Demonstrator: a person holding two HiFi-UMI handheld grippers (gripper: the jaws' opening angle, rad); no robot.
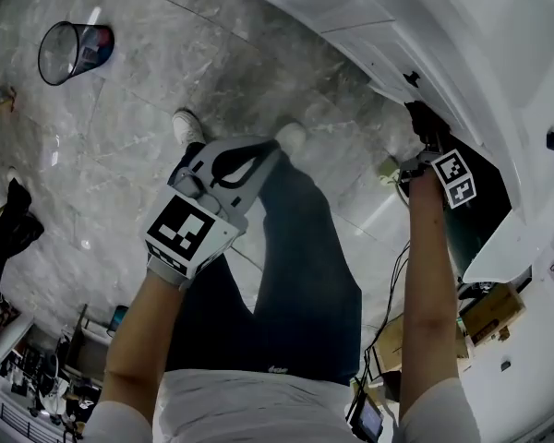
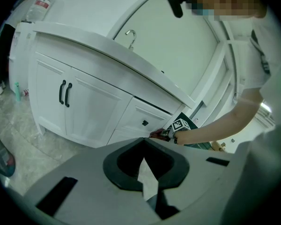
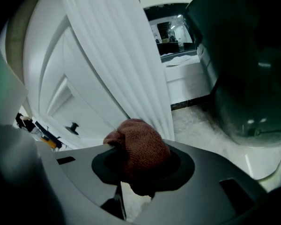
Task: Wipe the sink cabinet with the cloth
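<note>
The white sink cabinet (image 2: pixel 93 108) stands along the head view's upper right (image 1: pixel 499 72) and fills the right gripper view's left (image 3: pixel 84 78). My right gripper (image 1: pixel 423 141) is shut on a bunched reddish-brown cloth (image 3: pixel 139 151), which sits against the cabinet's end panel near a drawer with a small black knob (image 3: pixel 74 126). The left gripper view shows that gripper (image 2: pixel 161 134) low at the cabinet's right end. My left gripper (image 1: pixel 270 148) hangs over the person's legs, away from the cabinet, shut and holding nothing (image 2: pixel 143 142).
A wire waste bin (image 1: pixel 69 51) stands on the marble floor at far left. A large dark green container (image 3: pixel 243 74) sits right beside the cabinet's end. A cardboard box (image 1: pixel 489 312) and cables lie below it. The doors have black handles (image 2: pixel 64 93), and a faucet (image 2: pixel 130 35) stands on top.
</note>
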